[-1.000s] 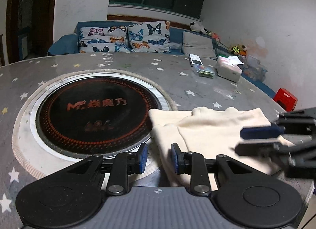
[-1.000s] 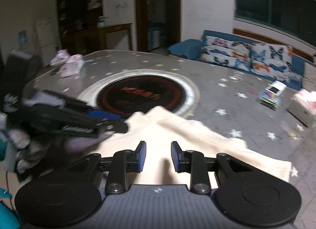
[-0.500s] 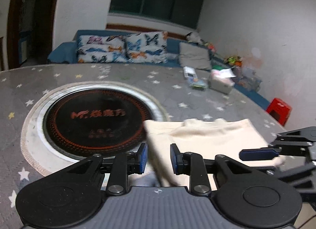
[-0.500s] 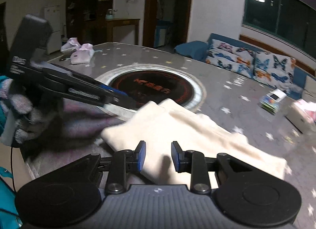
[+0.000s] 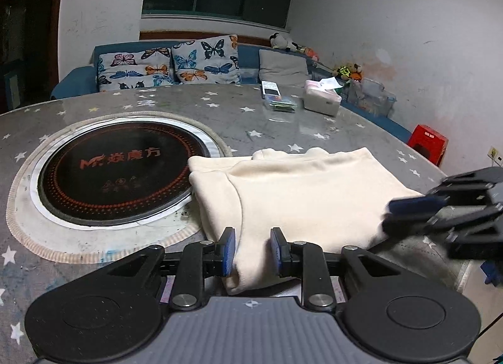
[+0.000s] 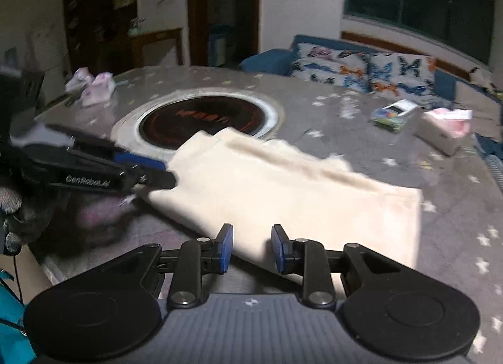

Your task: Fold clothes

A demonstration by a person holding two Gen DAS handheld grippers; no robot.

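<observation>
**Folded cream garment at the near table edge, both grippers parted**

A cream garment [image 5: 301, 197], folded into a rough rectangle, is seen lying flat on the star-patterned table [image 5: 257, 112], near its front edge and just right of the round black hob [image 5: 116, 172] set into the middle. One folded corner overlaps the hob's pale rim.

The left gripper [image 5: 250, 251] is held low over the near edge of the garment. Its jaws are released, with cloth visible in the gap between them but not pinched. In the right wrist view the same gripper [image 6: 151, 172] is seen reaching in from the side, its tips touching or just at the garment's [image 6: 283, 194] left corner.

The right gripper [image 6: 251, 249] is likewise parted, cloth showing between its blue pads [image 6: 227, 247], nothing clasped. From the left wrist view it [image 5: 408, 213] is blurred at the garment's right edge.

A tissue box [image 5: 322, 100] and a small packet [image 5: 276, 98] are placed toward the far side of the table.
</observation>
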